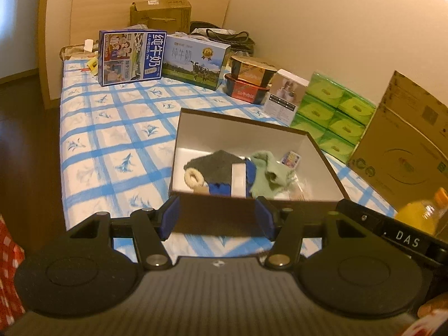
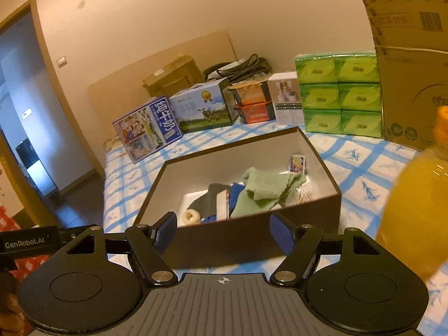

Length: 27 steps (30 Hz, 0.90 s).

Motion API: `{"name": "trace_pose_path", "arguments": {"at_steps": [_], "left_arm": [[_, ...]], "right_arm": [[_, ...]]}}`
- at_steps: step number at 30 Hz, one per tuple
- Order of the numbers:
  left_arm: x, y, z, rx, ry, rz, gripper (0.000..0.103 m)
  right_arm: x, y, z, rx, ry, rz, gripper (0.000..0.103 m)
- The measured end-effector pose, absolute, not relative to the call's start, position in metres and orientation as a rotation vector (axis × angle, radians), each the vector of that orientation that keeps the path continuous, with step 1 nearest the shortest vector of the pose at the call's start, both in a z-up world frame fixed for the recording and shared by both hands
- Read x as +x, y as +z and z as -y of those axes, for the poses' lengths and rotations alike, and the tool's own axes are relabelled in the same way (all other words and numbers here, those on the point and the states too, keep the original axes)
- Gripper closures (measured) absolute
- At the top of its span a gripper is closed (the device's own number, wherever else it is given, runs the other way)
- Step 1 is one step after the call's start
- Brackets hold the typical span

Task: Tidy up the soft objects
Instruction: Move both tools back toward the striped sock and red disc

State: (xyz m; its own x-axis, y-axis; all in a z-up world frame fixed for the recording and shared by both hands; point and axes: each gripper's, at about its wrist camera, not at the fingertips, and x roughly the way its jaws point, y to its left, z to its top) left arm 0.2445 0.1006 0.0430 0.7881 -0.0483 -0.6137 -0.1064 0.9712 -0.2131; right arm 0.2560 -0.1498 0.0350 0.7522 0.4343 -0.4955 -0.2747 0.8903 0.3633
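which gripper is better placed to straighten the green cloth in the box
Right, probably. The green cloth lies toward the right of the box, more in line with the open, empty right gripper than the left gripper.

walls (image 1: 280,5): cream | floor (image 1: 25,128): dark wood | bed (image 1: 112,128): blue-checked sheet | light: warm

Two milk cartons (image 1: 133,57), two stacked bowls (image 1: 250,79), six green tissue packs (image 1: 333,112), one open box (image 1: 252,140).

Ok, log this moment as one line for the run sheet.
left gripper: open, empty | right gripper: open, empty | brown box: on bed, lidless | green cloth and grey sock: inside box
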Motion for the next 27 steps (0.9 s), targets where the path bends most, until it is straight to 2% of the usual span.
{"name": "trace_pose_path", "arguments": {"at_steps": [14, 27], "left_arm": [[0.143, 0.059, -0.072, -0.236, 0.010, -0.656, 0.047], [0.091, 0.060, -0.042, -0.202, -0.021, -0.646, 0.047]], "right_arm": [[0.168, 0.060, 0.172, 0.251, 0.406, -0.594, 0.030], [0.117, 0.053, 0.196, 0.261, 0.391, -0.593, 0.030]]}}
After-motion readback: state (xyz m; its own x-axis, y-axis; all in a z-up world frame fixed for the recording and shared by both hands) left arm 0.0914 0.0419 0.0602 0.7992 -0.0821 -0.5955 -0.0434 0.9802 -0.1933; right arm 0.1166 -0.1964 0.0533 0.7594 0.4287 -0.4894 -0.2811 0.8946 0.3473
